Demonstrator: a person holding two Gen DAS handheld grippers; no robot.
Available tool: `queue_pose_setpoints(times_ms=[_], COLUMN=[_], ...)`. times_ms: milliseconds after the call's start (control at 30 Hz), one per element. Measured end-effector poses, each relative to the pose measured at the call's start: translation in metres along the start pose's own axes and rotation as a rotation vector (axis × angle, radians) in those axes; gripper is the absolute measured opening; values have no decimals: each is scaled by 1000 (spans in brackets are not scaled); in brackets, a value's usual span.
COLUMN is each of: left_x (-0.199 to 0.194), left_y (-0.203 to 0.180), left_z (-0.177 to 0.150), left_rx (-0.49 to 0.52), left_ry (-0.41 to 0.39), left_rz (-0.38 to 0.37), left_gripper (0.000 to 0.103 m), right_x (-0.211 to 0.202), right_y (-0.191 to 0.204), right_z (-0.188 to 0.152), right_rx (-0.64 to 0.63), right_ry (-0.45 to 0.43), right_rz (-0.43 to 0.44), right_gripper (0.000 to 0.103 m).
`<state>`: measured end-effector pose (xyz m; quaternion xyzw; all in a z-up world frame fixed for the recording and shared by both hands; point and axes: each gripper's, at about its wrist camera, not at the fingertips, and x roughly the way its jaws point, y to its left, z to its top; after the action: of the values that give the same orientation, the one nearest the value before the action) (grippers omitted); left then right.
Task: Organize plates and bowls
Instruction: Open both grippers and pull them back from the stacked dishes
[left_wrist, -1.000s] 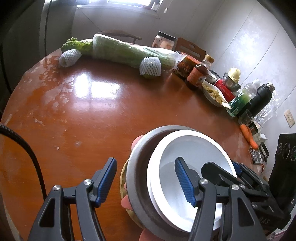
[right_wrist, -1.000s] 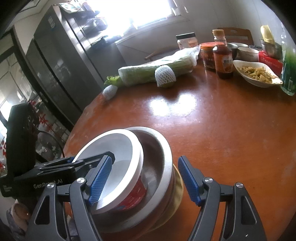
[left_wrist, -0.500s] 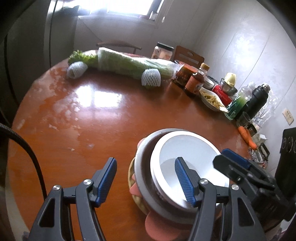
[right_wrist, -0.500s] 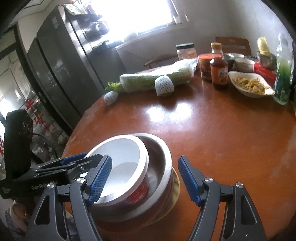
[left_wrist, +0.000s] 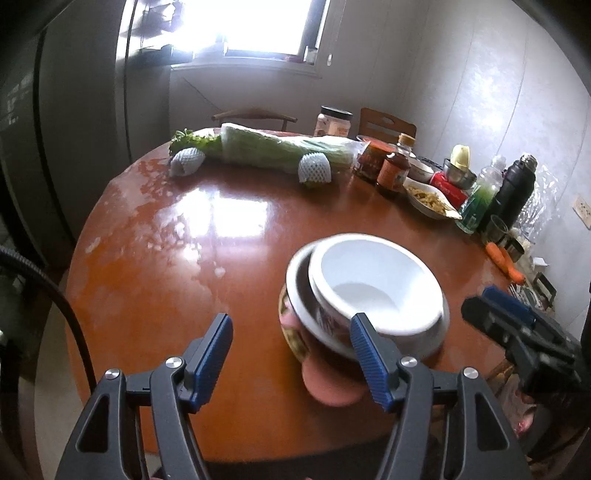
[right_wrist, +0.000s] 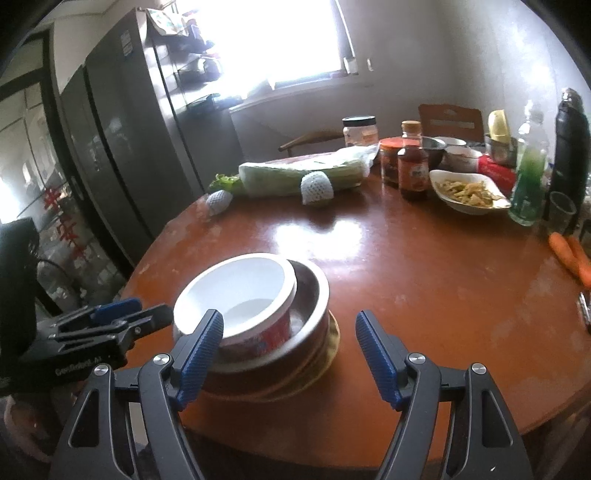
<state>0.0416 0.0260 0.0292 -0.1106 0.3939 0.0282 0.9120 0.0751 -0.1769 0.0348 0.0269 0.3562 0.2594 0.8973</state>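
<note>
both grippers released, left gripper (left_wrist: 291, 358), right gripper (right_wrist: 290, 354), white bowl (right_wrist: 236, 295) tilted in steel bowl (right_wrist: 310, 295), stacked on round table (right_wrist: 424, 280)

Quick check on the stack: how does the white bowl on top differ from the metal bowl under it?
The white bowl is plastic-looking with a red printed side; the metal bowl is shiny bare steel. The white bowl is narrower and sits inside the metal bowl, pushed toward one side rather than centred. The white bowl tops the stack; the metal bowl rests on more dishes. Both are round, upright and look empty.
</note>
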Motion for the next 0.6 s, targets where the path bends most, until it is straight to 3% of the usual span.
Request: queue_pose_setpoints(times_ms=[200,600], left_x=[-22,-35], left_y=[-11,-20], left_z=[-14,-41], left_rx=[31,55], left_ry=[-53,-50], left_rz=[30,38], left_gripper=[66,67], right_x=[-18,-34], right_y=[4,16], right_z=[-13,-36], right_rx=[-15,-24], right_ry=[-19,-8], right_rz=[-16,-38], right_gripper=[76,76])
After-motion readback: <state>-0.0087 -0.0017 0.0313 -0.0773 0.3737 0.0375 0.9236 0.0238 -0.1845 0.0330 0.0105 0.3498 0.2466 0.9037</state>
